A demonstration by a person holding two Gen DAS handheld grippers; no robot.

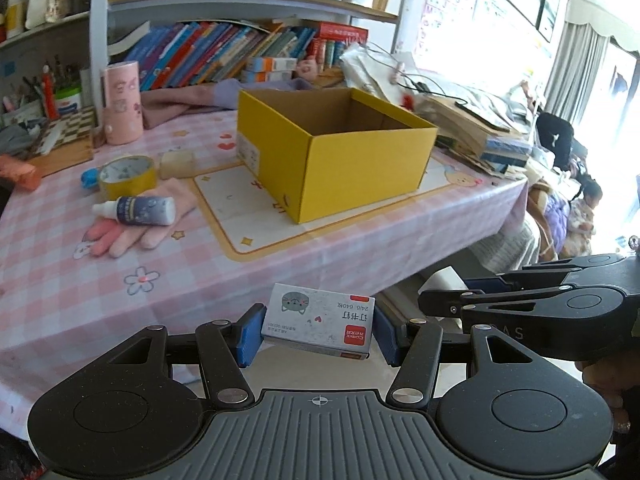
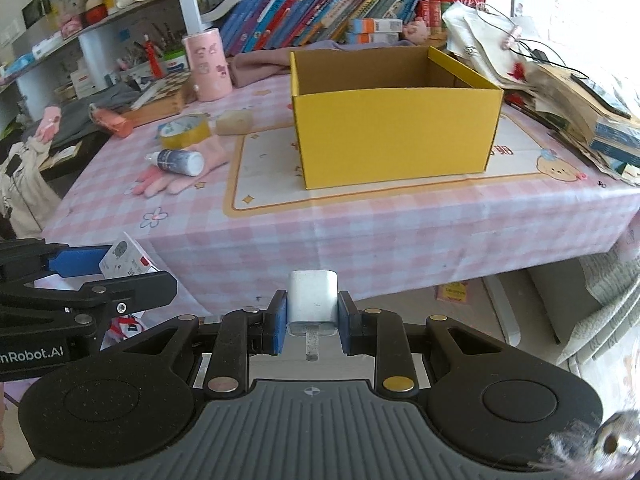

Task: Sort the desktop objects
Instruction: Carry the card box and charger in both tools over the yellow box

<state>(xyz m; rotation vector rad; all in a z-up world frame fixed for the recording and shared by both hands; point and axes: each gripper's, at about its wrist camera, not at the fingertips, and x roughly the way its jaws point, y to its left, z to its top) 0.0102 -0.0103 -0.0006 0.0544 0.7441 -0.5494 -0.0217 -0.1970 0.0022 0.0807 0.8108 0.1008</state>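
Below the near edge of the table point(image 1: 120, 312), at 6 o'clock in the left wrist view: left gripper point(image 1: 318, 330) clamped on a small staple box point(image 1: 318, 326), blue pads pressed to its two short ends, cat print and red label facing up. At 3 o'clock in that same view: right gripper point(image 1: 444, 304), dark links seen from the side, fingers close together.

At 6 o'clock in the right wrist view: right gripper point(image 2: 313, 314) squeezed tight on a white charger plug point(image 2: 313, 298), metal prong pointing back toward the camera, pads flat on both sides. At 9 o'clock there: left gripper point(image 2: 104, 266) with the staple box point(image 2: 126, 262) between its fingers, tilted on edge.

On the pink checked tablecloth, at 12 o'clock from both cameras: open yellow cardboard box point(image 2: 394, 132), upright, brown inside, nothing visible in it, standing on a white mat with an orange border point(image 2: 272, 196). At 10 o'clock from that box in the right wrist view: roll of yellow tape point(image 2: 185, 130) lying flat, beige block point(image 2: 234, 122) just beside it at its 3 o'clock. Nearer, at 7 o'clock from the tape: small dark bottle with a white cap point(image 2: 176, 160) lying on its side across a pink glove point(image 2: 180, 178), touching it. Farther back at 11 o'clock: tall pink cylinder point(image 2: 206, 64), upright. Behind the box at 12 o'clock: row of leaning books point(image 2: 320, 16) on a shelf. At 2 o'clock: stack of papers and books point(image 2: 580, 108) with dark cables on top.
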